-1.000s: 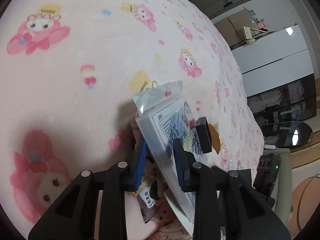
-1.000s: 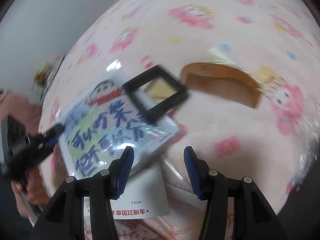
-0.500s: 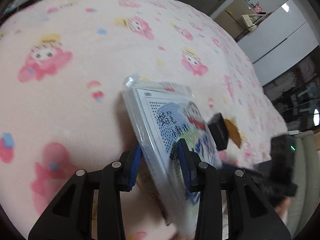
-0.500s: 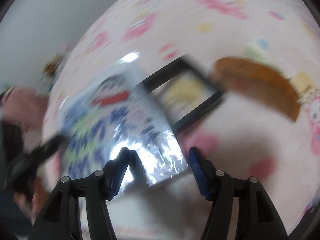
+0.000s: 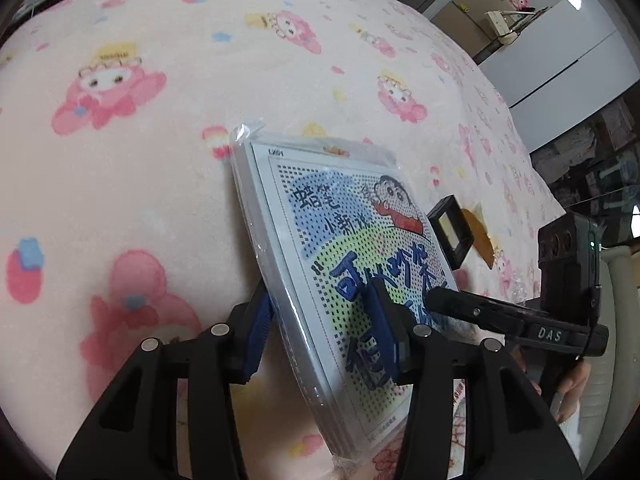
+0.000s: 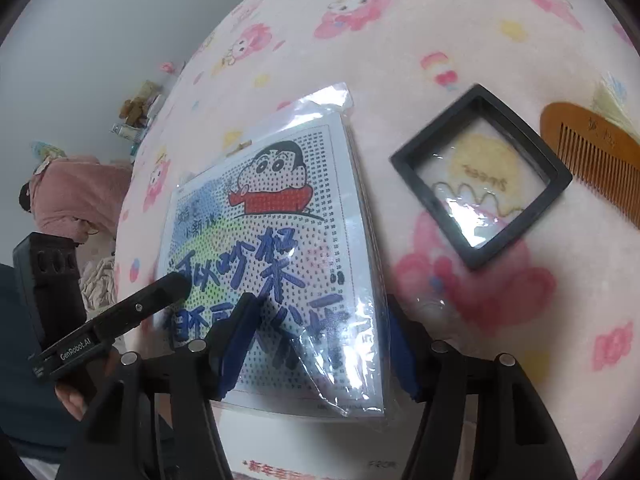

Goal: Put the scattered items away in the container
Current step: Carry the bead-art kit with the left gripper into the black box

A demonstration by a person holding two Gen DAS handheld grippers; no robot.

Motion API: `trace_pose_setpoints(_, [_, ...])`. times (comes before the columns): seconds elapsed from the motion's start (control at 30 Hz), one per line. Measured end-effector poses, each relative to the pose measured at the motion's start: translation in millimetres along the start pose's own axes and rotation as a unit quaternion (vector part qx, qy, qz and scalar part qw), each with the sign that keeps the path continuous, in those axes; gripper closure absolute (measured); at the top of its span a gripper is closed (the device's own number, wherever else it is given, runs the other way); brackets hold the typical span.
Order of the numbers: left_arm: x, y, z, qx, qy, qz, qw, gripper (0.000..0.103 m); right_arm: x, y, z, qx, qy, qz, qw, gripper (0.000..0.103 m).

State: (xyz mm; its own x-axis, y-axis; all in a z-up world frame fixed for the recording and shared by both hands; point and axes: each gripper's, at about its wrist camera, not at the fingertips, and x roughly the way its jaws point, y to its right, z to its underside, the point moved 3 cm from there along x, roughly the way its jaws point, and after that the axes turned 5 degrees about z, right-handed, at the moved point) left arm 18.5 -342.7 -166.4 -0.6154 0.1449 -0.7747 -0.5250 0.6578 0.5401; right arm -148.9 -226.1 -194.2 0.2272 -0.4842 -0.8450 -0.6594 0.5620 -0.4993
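A flat plastic-wrapped cartoon dot-picture packet [image 5: 340, 240] stands tilted over the pink blanket. Its lower part sits loosely between the blue pads of my left gripper [image 5: 318, 300], whose jaws are opening. My right gripper [image 6: 322, 312] is open and straddles the packet's [image 6: 272, 240] lower corner, one finger in front of its face and one past its right edge. A finger [image 6: 152, 296] of the left gripper lies against the packet's face. A black square frame box [image 6: 480, 176] and a wooden comb [image 6: 592, 160] lie on the blanket to the right.
A white card with red print [image 6: 320, 470] shows below the packet. White cabinets [image 5: 560, 40] stand beyond the bed's far edge. A pink garment [image 6: 72, 196] lies at the left. A hand [image 5: 568, 384] holds the right gripper's handle.
The left jaws have widened, and the packet has swung from nearly edge-on to show its face. The right gripper has spread its fingers and moved in over the packet's lower corner.
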Motion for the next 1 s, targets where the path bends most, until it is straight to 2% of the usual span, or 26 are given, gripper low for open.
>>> trace_pose_setpoints(0.13, [-20.0, 13.6, -0.6, 0.018, 0.000, 0.023, 0.9996, 0.055, -44.8, -6.5, 34.0, -0.006, 0.020, -0.005, 1.000, 0.046])
trace_pose_setpoints(0.17, [-24.2, 20.3, 0.6, 0.027, 0.000, 0.027, 0.9993, 0.055, -44.0, -13.8, 33.3, -0.006, 0.026, -0.001, 1.000, 0.046])
trace_pose_setpoints(0.3, [-40.6, 50.0, 7.6, 0.065, 0.000, 0.044, 0.9969, 0.055, -86.2, -19.1, 55.4, -0.009, 0.057, 0.023, 0.998, 0.046])
trace_pose_setpoints(0.47, [-50.4, 99.1, 20.8, 0.117, -0.009, 0.074, 0.9903, 0.055, -145.7, -6.1, 93.8, 0.012, 0.100, 0.045, 0.994, 0.046])
trace_pose_setpoints(0.6, [-45.3, 149.2, 36.4, 0.164, -0.024, 0.102, 0.9810, 0.056, -192.0, 14.1, 128.2, 0.036, 0.135, 0.075, 0.987, 0.046])
trace_pose_setpoints(0.8, [-19.1, 236.9, 67.5, 0.221, -0.059, 0.150, 0.9618, 0.057, -257.0, 59.0, 184.9, 0.082, 0.185, 0.126, 0.971, 0.046])
trace_pose_setpoints(1.0, [15.0, 318.9, 103.3, 0.271, -0.093, 0.166, 0.9437, 0.057, -295.5, 116.1, 238.1, 0.136, 0.204, 0.155, 0.957, 0.046])
